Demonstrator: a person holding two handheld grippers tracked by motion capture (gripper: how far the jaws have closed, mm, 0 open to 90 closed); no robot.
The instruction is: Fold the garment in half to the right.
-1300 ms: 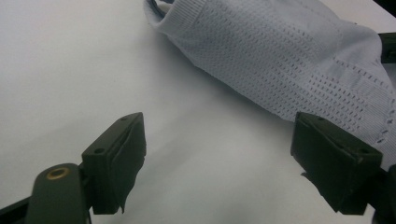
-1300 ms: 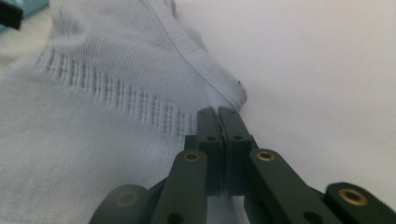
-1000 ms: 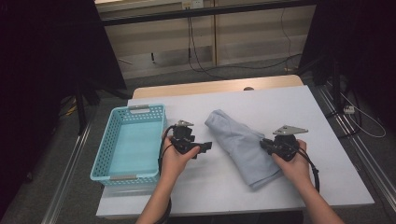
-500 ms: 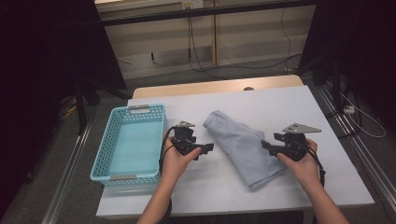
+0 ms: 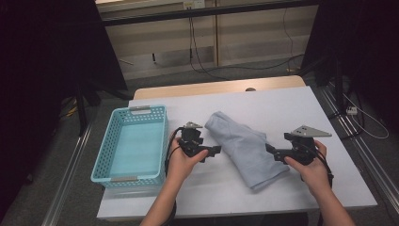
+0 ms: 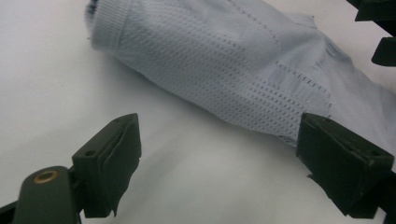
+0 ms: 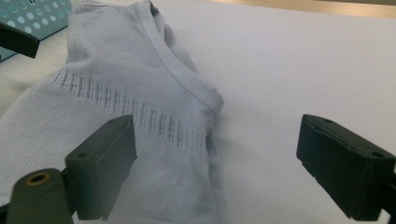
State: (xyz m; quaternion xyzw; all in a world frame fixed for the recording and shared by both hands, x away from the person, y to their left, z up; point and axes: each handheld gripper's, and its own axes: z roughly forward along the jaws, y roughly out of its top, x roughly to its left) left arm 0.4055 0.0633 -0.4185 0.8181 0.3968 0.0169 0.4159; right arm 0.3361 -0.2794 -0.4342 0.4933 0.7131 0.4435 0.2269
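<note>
Garment (image 5: 244, 148), pale blue knit, folded, lies flat mid-counter (image 5: 282, 101), slanting right of basket (image 5: 132, 141). Left claw (image 5: 217, 150) just off garment's left edge, jaws wide apart, nothing between them. Right claw (image 5: 269, 151) at garment's right edge, jaws just been opening, now spread wide, pads off cloth. Basket sits at counter's left side, well left of garment.
</note>
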